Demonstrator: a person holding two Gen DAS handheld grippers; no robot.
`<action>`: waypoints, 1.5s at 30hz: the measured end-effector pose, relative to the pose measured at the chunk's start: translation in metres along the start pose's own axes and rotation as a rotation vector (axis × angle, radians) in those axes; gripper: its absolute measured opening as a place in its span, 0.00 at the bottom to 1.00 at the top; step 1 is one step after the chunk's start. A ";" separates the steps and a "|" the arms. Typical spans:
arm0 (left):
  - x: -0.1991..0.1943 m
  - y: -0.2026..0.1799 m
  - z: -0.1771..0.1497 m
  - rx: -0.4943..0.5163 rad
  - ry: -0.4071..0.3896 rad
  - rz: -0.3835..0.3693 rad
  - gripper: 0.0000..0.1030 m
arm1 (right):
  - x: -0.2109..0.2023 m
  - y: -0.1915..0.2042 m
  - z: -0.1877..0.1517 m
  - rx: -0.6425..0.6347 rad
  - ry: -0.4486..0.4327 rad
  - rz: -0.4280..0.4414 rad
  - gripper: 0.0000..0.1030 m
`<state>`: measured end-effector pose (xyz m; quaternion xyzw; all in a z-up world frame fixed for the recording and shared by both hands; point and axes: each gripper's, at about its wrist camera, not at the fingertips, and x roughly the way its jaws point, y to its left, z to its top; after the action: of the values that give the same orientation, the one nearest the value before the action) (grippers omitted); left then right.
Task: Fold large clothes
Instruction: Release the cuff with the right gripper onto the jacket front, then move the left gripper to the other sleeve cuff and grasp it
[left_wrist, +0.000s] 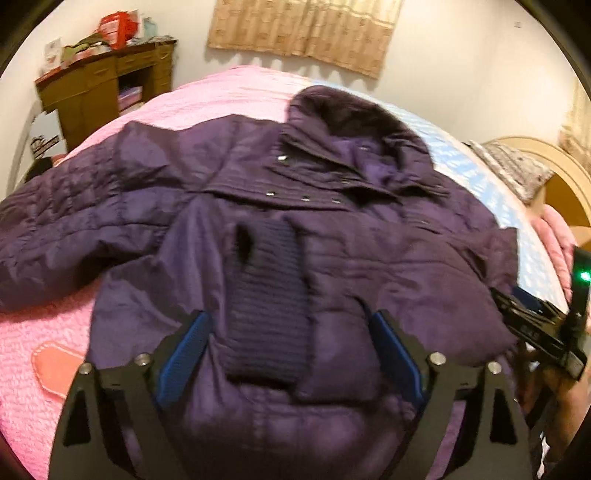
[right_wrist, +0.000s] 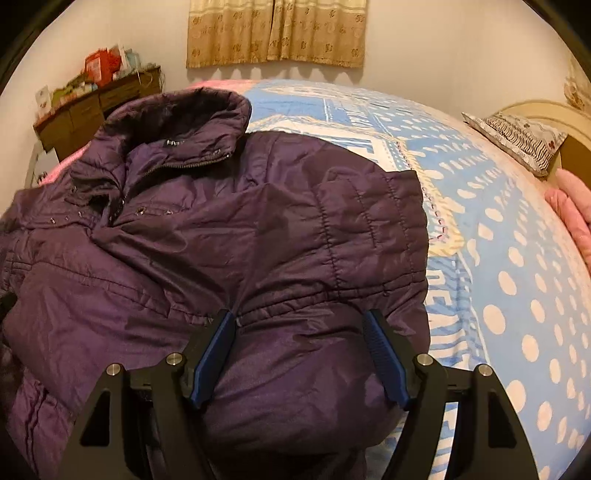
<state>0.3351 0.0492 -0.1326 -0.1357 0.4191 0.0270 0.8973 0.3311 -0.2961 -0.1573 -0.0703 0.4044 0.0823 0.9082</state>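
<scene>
Both jaws stand open, gripping nothing: left gripper (left_wrist: 288, 325) over the knit cuff (left_wrist: 267, 306), right gripper (right_wrist: 301, 325) above the purple jacket (right_wrist: 221, 229) spread on the bed (right_wrist: 498, 240). Puffy, slippery, bulky; I'd pinch seams or hem.

Both my grippers look alike: left gripper (left_wrist: 290, 325) & right gripper (right_wrist: 301, 325) have matte black angular frames w/ triangular cutouts, silver round pivot bolts, ribbed blue pads (right_wrist: 214, 356) inside each finger. Right unit seen from left cam shows a green LED (left_wrist: 584, 275).
</scene>
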 end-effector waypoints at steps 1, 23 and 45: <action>0.000 0.000 0.000 -0.002 0.009 -0.018 0.85 | -0.001 -0.002 0.000 0.010 -0.007 0.007 0.71; -0.030 0.028 -0.006 -0.067 -0.004 -0.075 0.18 | -0.024 -0.005 -0.003 0.067 -0.060 0.021 0.75; -0.094 0.079 -0.031 -0.179 -0.162 0.050 0.76 | -0.061 0.123 0.003 -0.101 -0.037 0.212 0.80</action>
<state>0.2387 0.1235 -0.0980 -0.2019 0.3444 0.0976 0.9116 0.2679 -0.1812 -0.1173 -0.0713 0.3881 0.1995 0.8970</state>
